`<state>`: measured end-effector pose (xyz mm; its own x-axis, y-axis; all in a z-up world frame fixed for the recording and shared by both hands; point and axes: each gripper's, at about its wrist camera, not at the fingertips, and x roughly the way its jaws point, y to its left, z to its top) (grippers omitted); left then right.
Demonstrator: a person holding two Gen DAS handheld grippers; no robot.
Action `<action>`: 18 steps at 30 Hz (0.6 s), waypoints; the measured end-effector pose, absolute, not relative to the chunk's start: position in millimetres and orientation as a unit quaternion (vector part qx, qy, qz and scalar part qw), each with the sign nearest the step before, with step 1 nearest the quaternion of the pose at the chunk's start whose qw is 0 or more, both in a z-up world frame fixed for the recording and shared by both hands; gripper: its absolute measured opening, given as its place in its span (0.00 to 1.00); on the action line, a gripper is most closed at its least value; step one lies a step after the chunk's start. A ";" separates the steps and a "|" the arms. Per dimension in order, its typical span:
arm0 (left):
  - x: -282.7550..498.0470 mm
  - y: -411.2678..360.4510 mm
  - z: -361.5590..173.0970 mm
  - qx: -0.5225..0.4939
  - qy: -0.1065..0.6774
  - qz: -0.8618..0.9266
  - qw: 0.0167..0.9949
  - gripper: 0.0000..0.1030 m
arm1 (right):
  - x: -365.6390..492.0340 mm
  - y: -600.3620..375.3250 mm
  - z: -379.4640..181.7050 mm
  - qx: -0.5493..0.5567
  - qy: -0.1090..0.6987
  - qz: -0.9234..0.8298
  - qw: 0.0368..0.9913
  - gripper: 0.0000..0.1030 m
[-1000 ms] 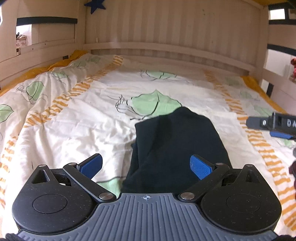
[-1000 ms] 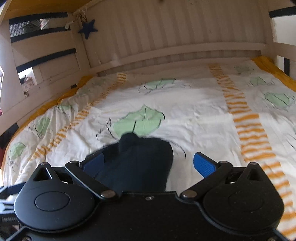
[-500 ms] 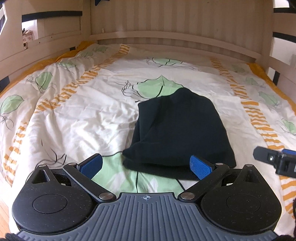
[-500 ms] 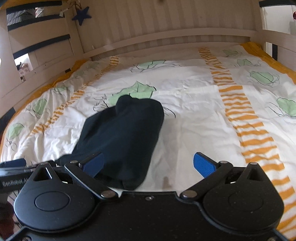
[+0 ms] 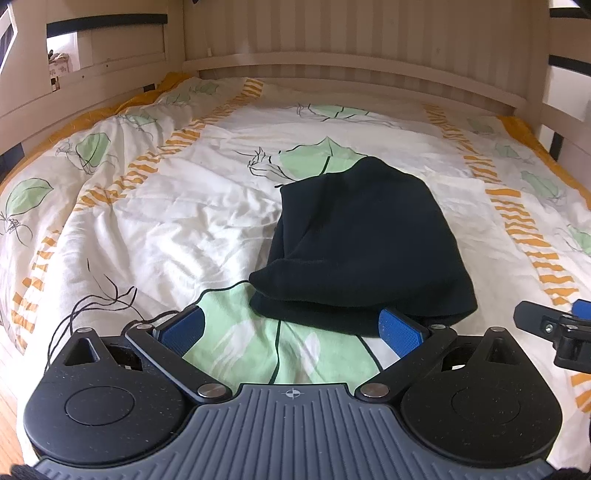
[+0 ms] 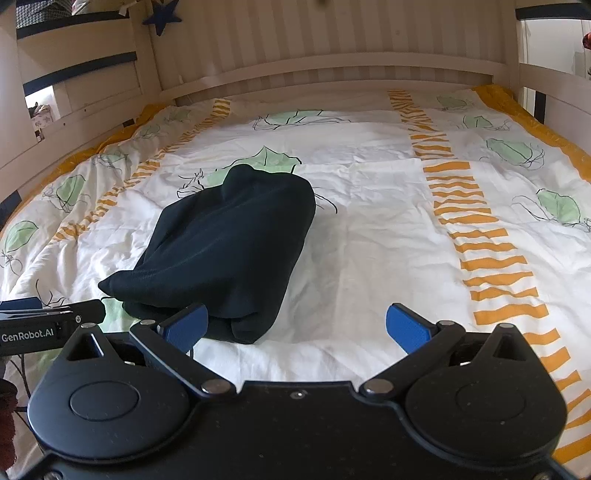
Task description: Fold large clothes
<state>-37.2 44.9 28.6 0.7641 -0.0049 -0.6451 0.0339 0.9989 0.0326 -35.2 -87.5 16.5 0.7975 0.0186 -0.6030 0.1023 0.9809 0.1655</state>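
A dark navy garment (image 5: 364,240) lies folded into a compact bundle on the bed, also in the right wrist view (image 6: 229,247). My left gripper (image 5: 291,328) is open and empty, just in front of the bundle's near edge. My right gripper (image 6: 295,326) is open and empty, with its left finger by the bundle's near right corner. The left gripper shows at the left edge of the right wrist view (image 6: 48,325); the right gripper shows at the right edge of the left wrist view (image 5: 557,325).
The bed is covered by a white quilt (image 5: 166,206) with green leaves and orange stripes. A wooden headboard (image 6: 332,74) stands at the far end and wooden side rails (image 5: 85,92) run along both sides. A blue star (image 6: 160,16) hangs at top left.
Both grippers have pulled back toward the near edge of the bed, away from the bundle. The garment lies where it was and more of it is in view.
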 end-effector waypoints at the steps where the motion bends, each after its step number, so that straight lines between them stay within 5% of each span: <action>1: -37.5 45.5 28.4 0.020 0.344 -0.010 0.939 0.99 | -35.2 -87.0 16.2 0.095 0.318 -0.021 0.943 0.99; 18: -39.6 49.3 25.3 0.021 0.345 -0.009 0.938 0.99 | -36.5 -82.4 15.1 0.089 0.321 -0.020 0.942 0.99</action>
<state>-39.6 49.3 25.3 0.7611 -0.0026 -0.6486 0.0312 0.9990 0.0327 -36.5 -82.4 15.1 0.7926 0.0189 -0.6095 0.0961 0.9832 0.1554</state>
